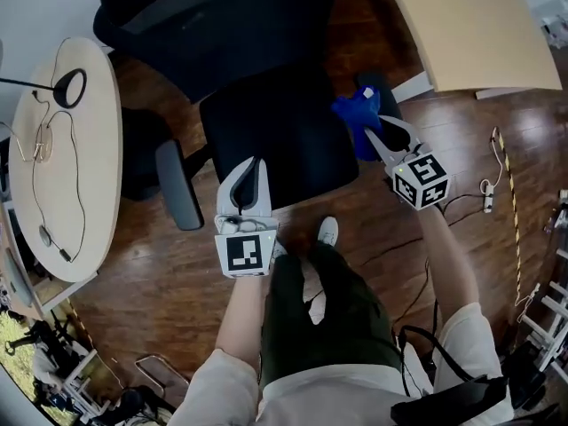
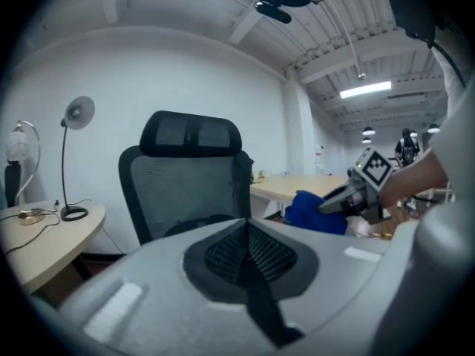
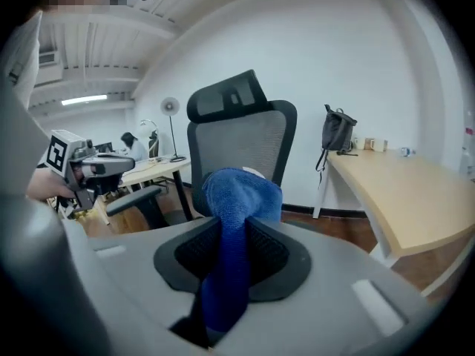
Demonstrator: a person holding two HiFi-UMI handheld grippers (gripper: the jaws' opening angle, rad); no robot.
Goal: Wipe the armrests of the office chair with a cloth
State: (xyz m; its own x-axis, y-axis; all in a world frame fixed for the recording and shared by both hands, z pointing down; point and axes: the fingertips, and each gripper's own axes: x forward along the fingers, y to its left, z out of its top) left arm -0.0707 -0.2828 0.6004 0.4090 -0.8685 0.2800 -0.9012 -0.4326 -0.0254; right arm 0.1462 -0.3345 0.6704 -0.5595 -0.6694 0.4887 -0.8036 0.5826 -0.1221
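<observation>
Office chair [image 1: 275, 140] inspected: blue cloth [image 1: 353, 118] held at its right side.
The chair faces me. Its left armrest [image 1: 180, 187] is bare, and the right armrest [image 1: 377, 85] is partly covered by the cloth. My right gripper [image 1: 377, 136] has its jaws clamped on a bunched fold of the cloth. My left gripper [image 1: 255, 165] hovers near the seat's front edge with its jaws closed on nothing. I judge the cloth light, soft and limp, so it is best pinched at a gathered fold, leaving loose fabric to drag along the pad.

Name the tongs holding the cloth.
The right tongs, shut on the blue cloth; the left tongs are shut with nothing between them.
</observation>
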